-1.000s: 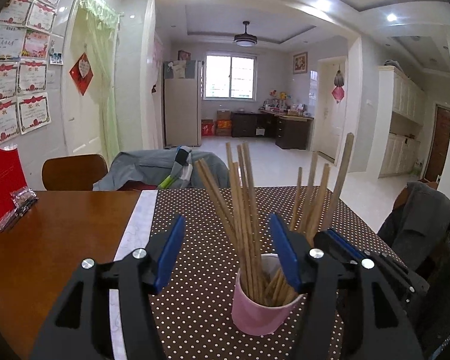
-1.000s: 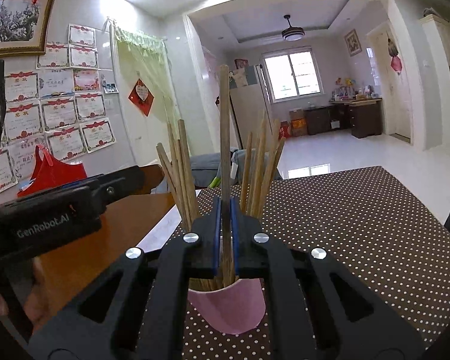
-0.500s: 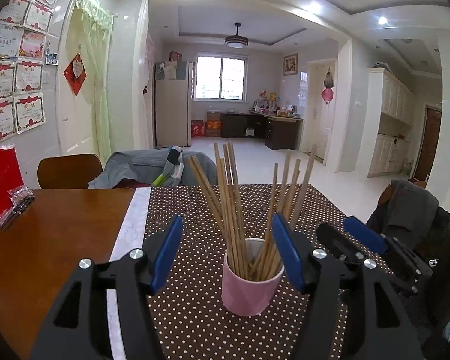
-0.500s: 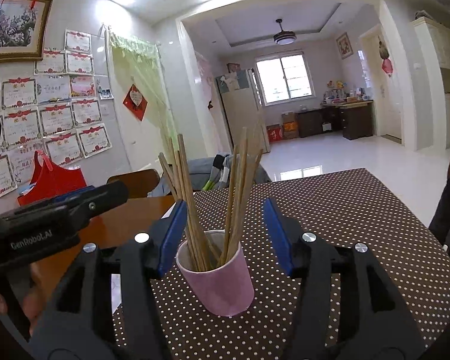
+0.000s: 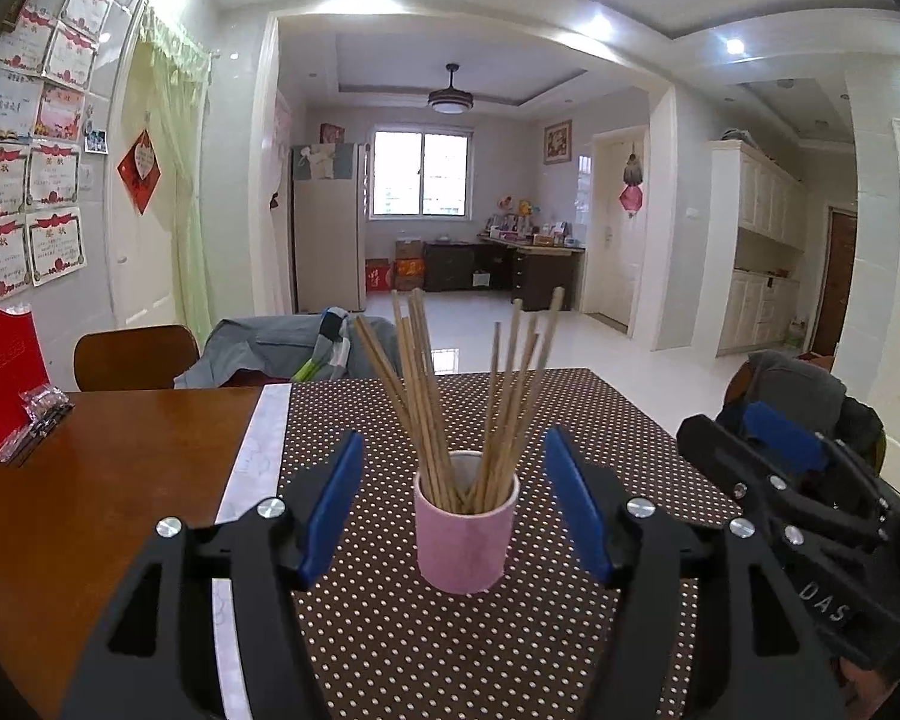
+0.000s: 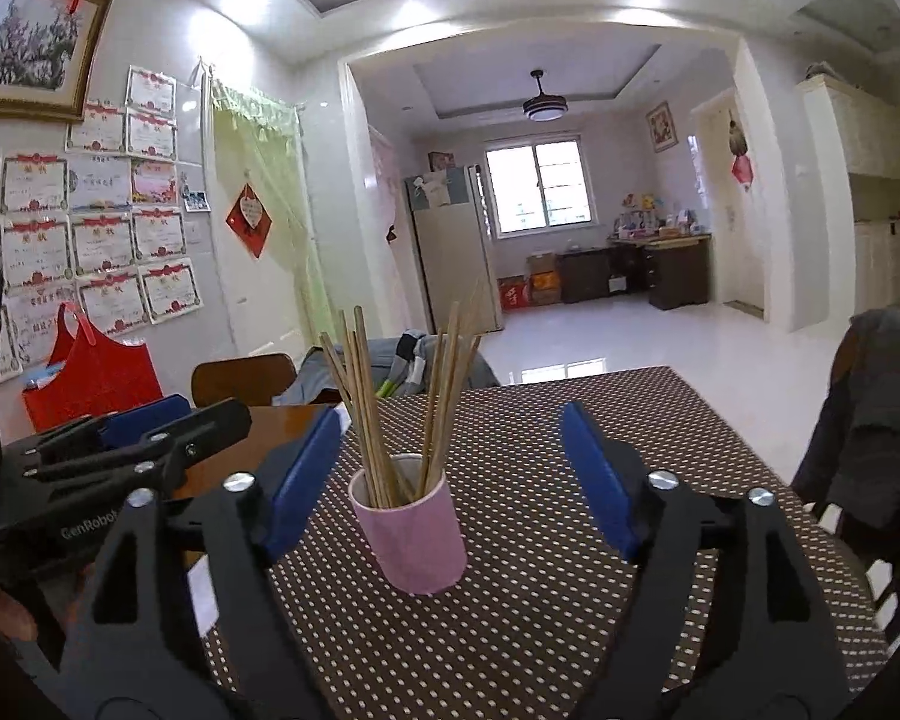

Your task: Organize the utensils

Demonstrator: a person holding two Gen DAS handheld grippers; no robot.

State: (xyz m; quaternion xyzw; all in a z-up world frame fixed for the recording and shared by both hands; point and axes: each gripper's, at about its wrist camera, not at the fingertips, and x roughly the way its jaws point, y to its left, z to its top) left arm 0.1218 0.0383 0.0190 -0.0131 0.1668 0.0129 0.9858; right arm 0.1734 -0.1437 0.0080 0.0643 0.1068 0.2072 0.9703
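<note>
Standing in view: your pink cup [image 5: 465, 531] on the dotted cloth [image 5: 390, 630], the landmark for every entry below.
Chopsticks [image 5: 426, 384]: all upright inside the cup, fanned into two loose bunches that lean on its rim, tips well above it. None lies on the cloth around the cup, so the sorting looks close to done.
Left gripper [image 5: 453, 504]: you hold it on the near side of the cup, jaws wide apart and empty, one blue pad to either side of the cup without touching it.
Right gripper [image 6: 447, 471]: near side of the cup too, jaws opening, nothing between the pads but the cup's outline; no stick is pinched.
Wooden table [image 5: 90, 480]: bare brown top left of the cup.
Red bag [image 6: 90, 372]: far left of the cup, against the wall.
</note>
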